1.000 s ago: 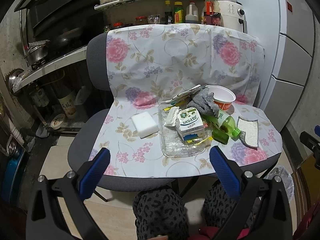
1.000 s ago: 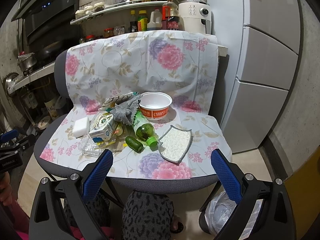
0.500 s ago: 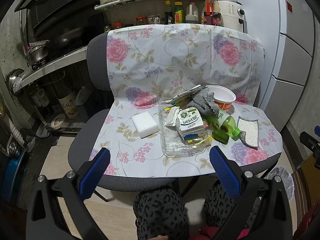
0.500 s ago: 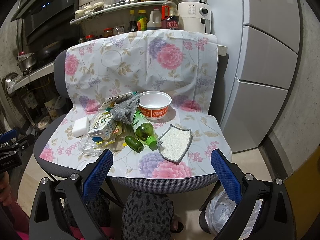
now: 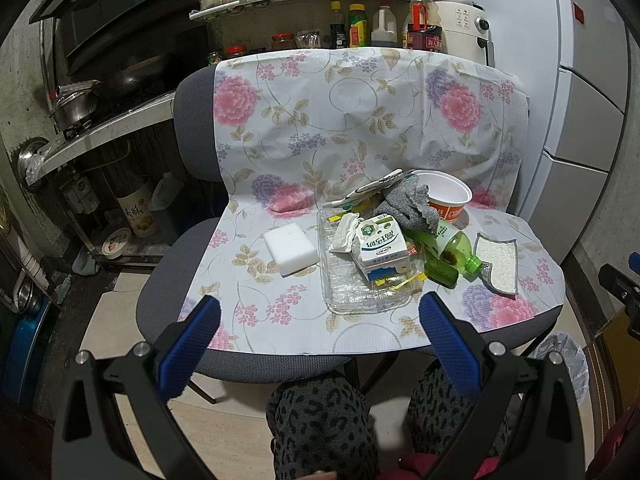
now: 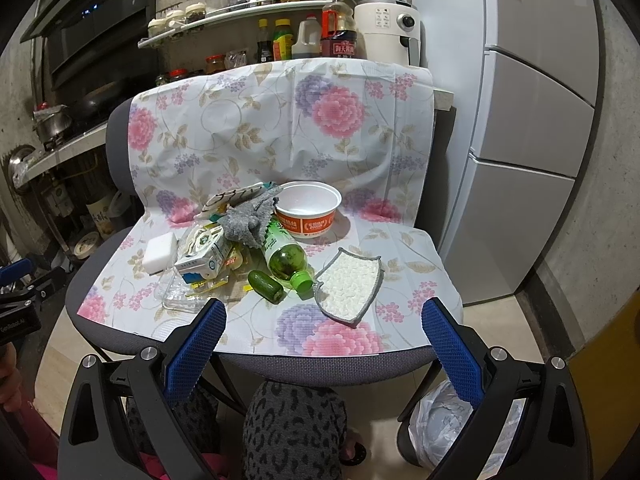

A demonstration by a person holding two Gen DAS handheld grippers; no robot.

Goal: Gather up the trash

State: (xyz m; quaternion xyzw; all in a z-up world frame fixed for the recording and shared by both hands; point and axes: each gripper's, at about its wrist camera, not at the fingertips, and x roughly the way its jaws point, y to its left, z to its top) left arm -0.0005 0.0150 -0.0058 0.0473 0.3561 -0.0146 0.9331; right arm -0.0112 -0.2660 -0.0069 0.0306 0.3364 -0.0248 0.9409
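A pile of trash lies on a chair seat under a floral cover (image 5: pixel 304 152): a milk carton (image 5: pixel 380 246) on a clear plastic tray (image 5: pixel 352 292), a green bottle (image 6: pixel 285 254), a small cucumber (image 6: pixel 265 286), an orange-and-white noodle bowl (image 6: pixel 310 208), a grey rag (image 6: pixel 248 220) and crumpled tissue (image 5: pixel 345 232). My left gripper (image 5: pixel 320 334) is open and empty, in front of the seat edge. My right gripper (image 6: pixel 324 336) is open and empty, also short of the seat. A lined trash bin (image 6: pixel 452 424) stands on the floor at lower right.
A white sponge block (image 5: pixel 290 249) and a white scrub pad (image 6: pixel 348 284) lie beside the pile. Leopard-print knees (image 6: pixel 294 428) are below the seat. A fridge (image 6: pixel 532 120) stands right, a stove counter (image 5: pixel 100 128) left, and a bottle shelf (image 5: pixel 352 28) behind.
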